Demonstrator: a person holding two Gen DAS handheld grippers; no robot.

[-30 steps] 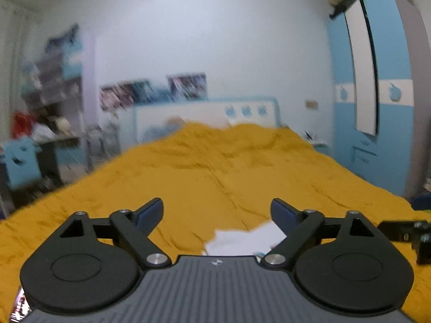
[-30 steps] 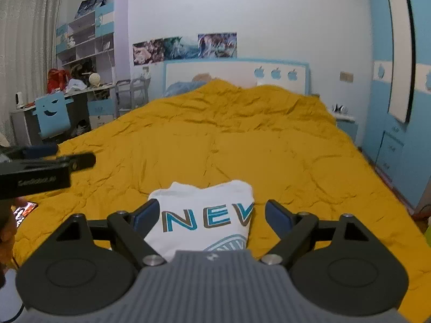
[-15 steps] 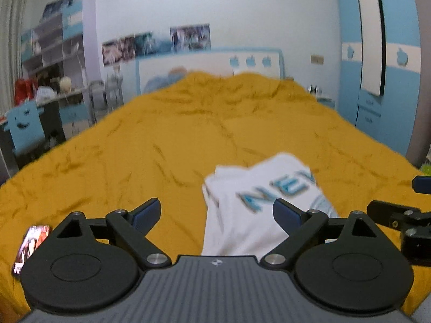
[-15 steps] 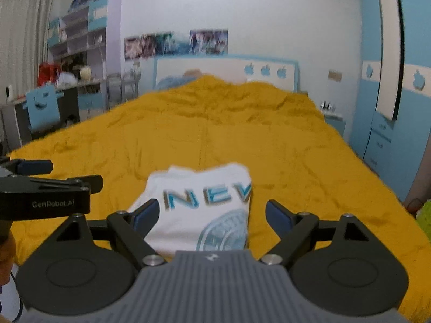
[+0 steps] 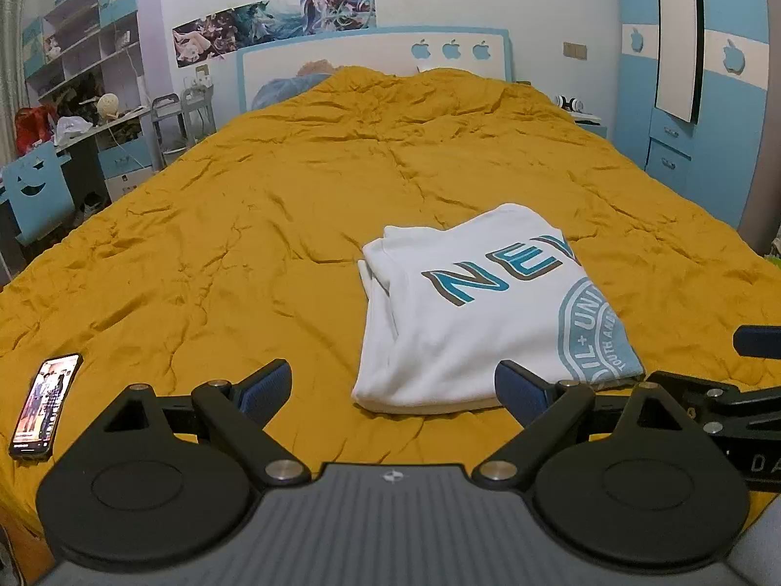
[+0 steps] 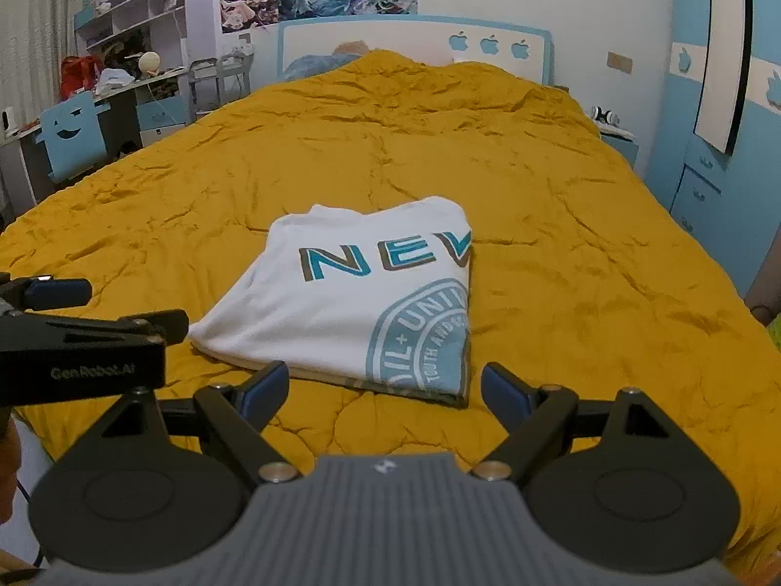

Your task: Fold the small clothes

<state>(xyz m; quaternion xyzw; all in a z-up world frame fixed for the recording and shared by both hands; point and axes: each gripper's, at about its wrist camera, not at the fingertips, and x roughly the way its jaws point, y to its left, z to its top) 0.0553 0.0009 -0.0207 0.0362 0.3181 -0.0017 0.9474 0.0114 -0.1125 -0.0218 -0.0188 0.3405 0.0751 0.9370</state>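
Blue wardrobe [image 5: 722, 97] beside mustard-covered bed [image 5: 341, 185]

A white cotton T-shirt [image 5: 463, 312] [image 6: 351, 293] printed with teal letters and a round emblem is seen folded into a rectangle. It is laid flat near the foot edge of the mustard-yellow quilted bed cover [image 5: 293, 185] [image 6: 561, 254].

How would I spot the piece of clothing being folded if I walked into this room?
Look at the big bed under the wrinkled mustard-yellow quilt. Near its foot end lies a folded white T-shirt, a flat rectangle. It is the only white item on the quilt, printed with teal letters "NEV" and part of a round teal seal, unlike the small black smartphone at the quilt's edge.
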